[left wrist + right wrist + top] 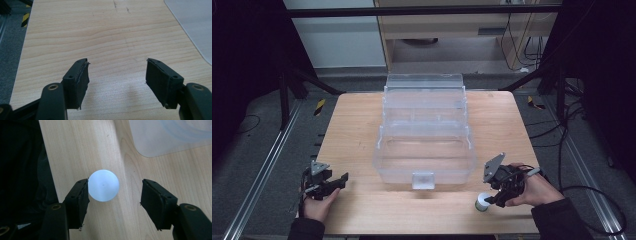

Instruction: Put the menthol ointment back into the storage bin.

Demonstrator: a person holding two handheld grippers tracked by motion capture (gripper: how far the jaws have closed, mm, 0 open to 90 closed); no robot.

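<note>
Clearly two grippers, one box, one small pot

Only one wooden counter (362, 130) carries everything, pale with fine straight grain. On its middle stands one clear plastic box (424, 150), rectangular with rounded corners, its lid thrown back toward the far side and a square latch on the near wall. One small round pot (482, 203), white with a greenish base, stands near the right front corner; from above its top is a smooth, matte, pale disc (103, 185).

Two grippers are held, one per hand. The left gripper (343, 179) hovers near the left front corner, its two black padded fingers (80, 80) spread wide over bare wood, nothing between them. The right gripper (490, 201) points down over the pot, its fingers (79, 195) also wide; the pot sits between them, touching or just beside one finger, well clear of the other.
</note>
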